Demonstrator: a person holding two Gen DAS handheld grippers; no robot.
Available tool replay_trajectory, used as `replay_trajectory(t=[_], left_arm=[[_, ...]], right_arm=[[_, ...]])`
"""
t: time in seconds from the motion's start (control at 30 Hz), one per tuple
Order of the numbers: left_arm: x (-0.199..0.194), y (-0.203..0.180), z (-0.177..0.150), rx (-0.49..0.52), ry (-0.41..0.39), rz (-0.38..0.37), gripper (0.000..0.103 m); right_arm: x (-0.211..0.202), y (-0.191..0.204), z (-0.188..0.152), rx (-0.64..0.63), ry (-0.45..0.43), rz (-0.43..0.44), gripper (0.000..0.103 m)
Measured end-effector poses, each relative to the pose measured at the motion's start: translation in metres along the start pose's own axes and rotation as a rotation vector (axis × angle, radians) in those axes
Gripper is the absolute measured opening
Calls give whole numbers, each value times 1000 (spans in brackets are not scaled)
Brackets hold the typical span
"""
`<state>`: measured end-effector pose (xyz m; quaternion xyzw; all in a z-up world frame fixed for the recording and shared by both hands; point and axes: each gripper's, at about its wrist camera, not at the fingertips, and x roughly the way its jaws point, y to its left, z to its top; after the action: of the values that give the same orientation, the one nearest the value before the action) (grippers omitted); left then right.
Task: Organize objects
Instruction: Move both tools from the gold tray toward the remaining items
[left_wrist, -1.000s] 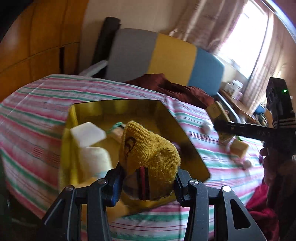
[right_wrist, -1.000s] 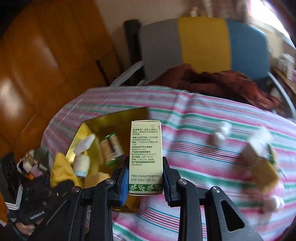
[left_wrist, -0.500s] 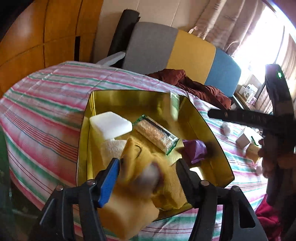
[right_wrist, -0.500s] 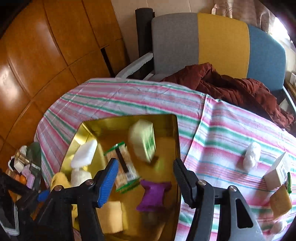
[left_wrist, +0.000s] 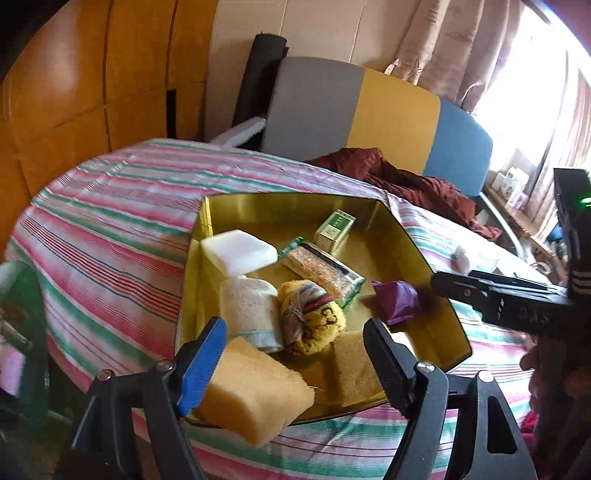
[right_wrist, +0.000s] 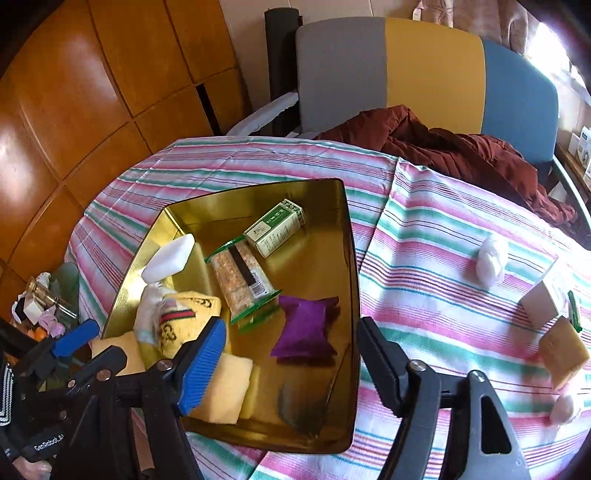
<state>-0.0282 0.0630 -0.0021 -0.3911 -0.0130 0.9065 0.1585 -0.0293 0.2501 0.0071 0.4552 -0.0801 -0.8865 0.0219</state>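
Observation:
A gold tray (left_wrist: 277, 210) (right_wrist: 255, 199) sits on the striped tablecloth. In it lie a rolled yellow sock (left_wrist: 312, 319) (right_wrist: 184, 314), a green-and-white box (left_wrist: 334, 230) (right_wrist: 275, 227), a purple pouch (right_wrist: 304, 325), a snack bar packet (right_wrist: 242, 278), a white block (left_wrist: 238, 251), a white towel roll (left_wrist: 251, 312) and yellow sponges (left_wrist: 255, 391). My left gripper (left_wrist: 295, 343) hovers over the tray's near end, jaws opening, with the sock lying free below them. My right gripper (right_wrist: 290, 347) hangs above the purple pouch, jaws opening, holding nothing.
On the cloth right of the tray lie a white cotton ball (right_wrist: 489, 260), a small white box (right_wrist: 543, 295) and a tan sponge (right_wrist: 563, 349). A grey, yellow and blue chair (right_wrist: 424, 62) with a dark red cloth (right_wrist: 461, 151) stands behind. Wooden panels line the left.
Both jaws have spread wide. The yellow sock has left the left gripper and the green-and-white box has left the right gripper; both now lie in the tray.

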Motion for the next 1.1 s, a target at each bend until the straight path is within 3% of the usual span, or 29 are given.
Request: replay_trajectory(t=[0.47,1.1], left_arm=[[-24,-30,-3,131,-84,108,81],[-34,-67,-10,250,-106,113,82]], right_arm=[[-21,7,-24,-30,-44,-46,82],[-44,-33,-40,53,-82,-87,83]])
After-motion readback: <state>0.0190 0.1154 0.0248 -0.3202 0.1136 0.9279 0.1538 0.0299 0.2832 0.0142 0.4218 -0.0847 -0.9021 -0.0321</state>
